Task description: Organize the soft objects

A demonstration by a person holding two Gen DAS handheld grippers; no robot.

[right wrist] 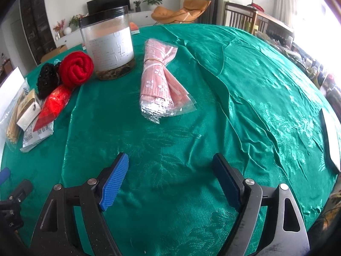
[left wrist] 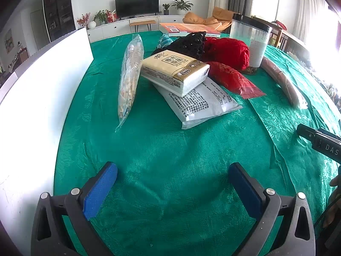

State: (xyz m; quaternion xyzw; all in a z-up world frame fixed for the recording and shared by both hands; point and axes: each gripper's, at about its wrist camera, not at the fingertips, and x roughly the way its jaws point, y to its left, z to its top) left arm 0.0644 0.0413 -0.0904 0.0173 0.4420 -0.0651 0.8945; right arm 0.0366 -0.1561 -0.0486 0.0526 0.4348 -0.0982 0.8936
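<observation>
Both tools, left (left wrist: 172, 183) and right (right wrist: 170, 179), are held released above the green worktop (right wrist: 245, 106), nothing grasped. The pink mask bundle (right wrist: 158, 81) lies apart from the heaped soft goods around the tissue pack (left wrist: 174, 70); a reach toward one item is judged next.

Living room: television (left wrist: 136, 4) standing on a white low cabinet (left wrist: 136, 24); potted plants (left wrist: 182, 5) flanking it; orange lounge chair (right wrist: 183, 10) sitting near curtained windows (right wrist: 285, 2); daylight pouring in.

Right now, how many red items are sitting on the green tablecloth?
2. A red yarn skein lies beside the clear jar, and a red packet lies just in front of the skein, against the tissue pack. Others may be hidden in the pile.
</observation>
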